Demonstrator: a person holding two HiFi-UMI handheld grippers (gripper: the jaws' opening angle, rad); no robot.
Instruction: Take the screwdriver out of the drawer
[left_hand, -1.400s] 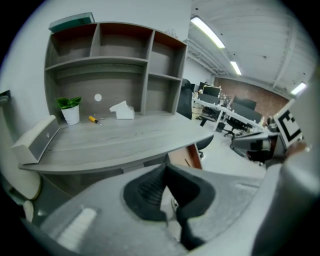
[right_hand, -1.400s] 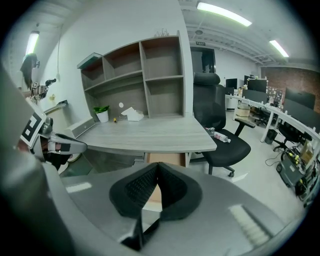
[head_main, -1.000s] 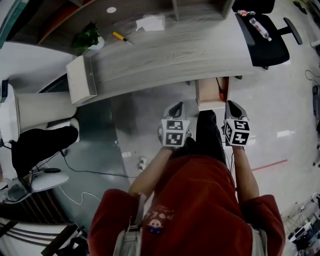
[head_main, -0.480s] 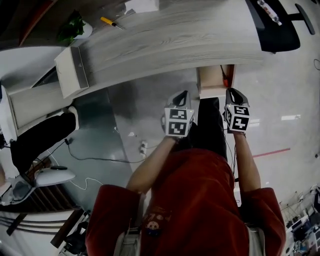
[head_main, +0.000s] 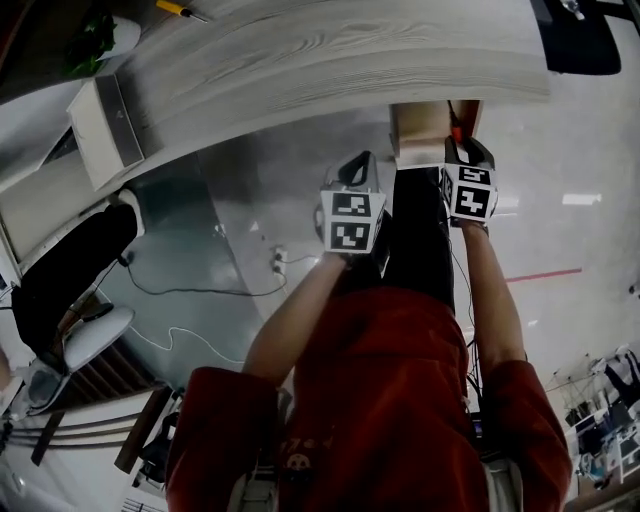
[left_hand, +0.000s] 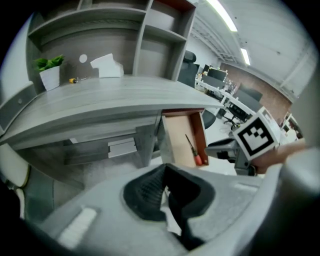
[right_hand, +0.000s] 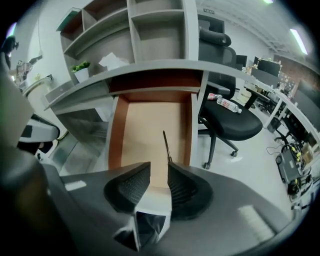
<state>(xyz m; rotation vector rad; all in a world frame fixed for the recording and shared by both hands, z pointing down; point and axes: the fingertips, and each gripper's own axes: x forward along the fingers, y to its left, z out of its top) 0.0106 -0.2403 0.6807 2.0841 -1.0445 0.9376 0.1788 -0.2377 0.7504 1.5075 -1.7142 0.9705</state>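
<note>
My right hand-held gripper (right_hand: 158, 167) has just been opening its jaws. They are now partly apart and empty, and the gripper has dropped to the open drawer (right_hand: 114, 135), so I judge the grab is next. The screwdriver (right_hand: 165, 145) lies inside the drawer, by its right wall. My left hand-held gripper (left_hand: 165, 172), left of the drawer, is closed on nothing. I count one drawer, one screwdriver in it and two hand-held grippers.
</note>
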